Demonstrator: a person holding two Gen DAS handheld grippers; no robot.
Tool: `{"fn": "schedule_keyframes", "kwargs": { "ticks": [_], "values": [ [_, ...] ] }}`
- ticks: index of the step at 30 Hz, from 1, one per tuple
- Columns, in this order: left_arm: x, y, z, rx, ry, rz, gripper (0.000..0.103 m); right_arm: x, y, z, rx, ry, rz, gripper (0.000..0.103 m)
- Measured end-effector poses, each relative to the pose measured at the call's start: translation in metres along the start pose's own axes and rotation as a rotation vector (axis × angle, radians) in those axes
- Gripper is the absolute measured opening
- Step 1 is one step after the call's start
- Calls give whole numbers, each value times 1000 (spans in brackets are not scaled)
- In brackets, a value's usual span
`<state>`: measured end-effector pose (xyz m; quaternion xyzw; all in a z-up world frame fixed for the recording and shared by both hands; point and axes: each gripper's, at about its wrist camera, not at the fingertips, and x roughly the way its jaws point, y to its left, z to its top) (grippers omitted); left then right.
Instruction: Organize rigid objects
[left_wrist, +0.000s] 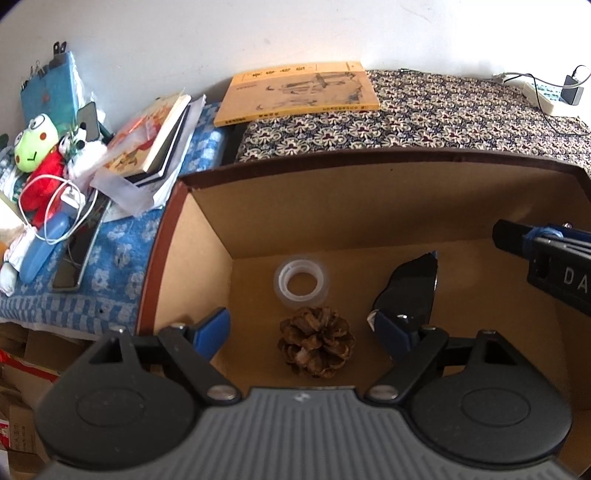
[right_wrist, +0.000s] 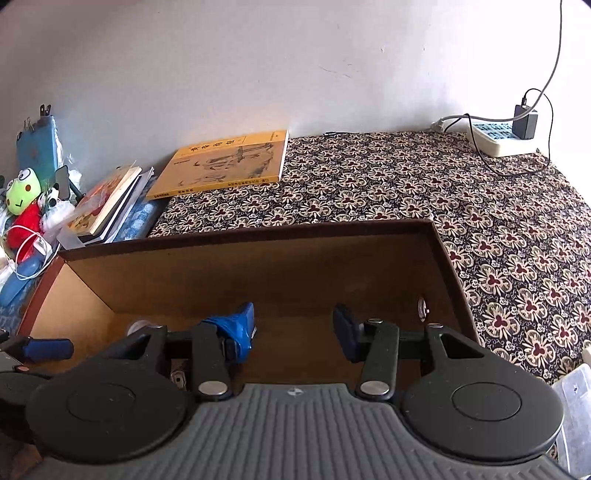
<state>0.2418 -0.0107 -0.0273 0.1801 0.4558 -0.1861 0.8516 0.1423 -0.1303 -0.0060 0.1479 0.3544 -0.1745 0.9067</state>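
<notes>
An open cardboard box (left_wrist: 207, 229) stands on the table. On its floor lie a pine cone (left_wrist: 317, 340), a roll of clear tape (left_wrist: 301, 281) behind it, and a black object (left_wrist: 408, 291) to the right. My left gripper (left_wrist: 303, 332) is open above the box, its fingers either side of the pine cone without touching it. My right gripper (right_wrist: 295, 325) is open and empty over the same box (right_wrist: 448, 266). Its finger shows at the right edge of the left wrist view (left_wrist: 517, 236). A small metal round thing (right_wrist: 422, 308) lies by the box's right wall.
A yellow book (left_wrist: 295, 92) lies on the patterned cloth (right_wrist: 480, 206) behind the box. To the left are stacked books (left_wrist: 159, 140), a frog plush (left_wrist: 35, 147), white cables and a blue case. A power strip (right_wrist: 506, 136) with a charger sits far right.
</notes>
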Motion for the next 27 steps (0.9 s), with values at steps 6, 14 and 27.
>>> {"fn": "schedule_keyframes", "kwargs": {
  "ticks": [6,14,27],
  "values": [
    [3,-3,2,18,2,8,87,2,-2,1,-4,3,6,32],
    [4,-3,1,26,5,7,88,3,-2,2,-1,5,4,32],
    [3,-3,1,32,3,-5,89,3,-2,1,2,2,-2,32]
  ]
}}
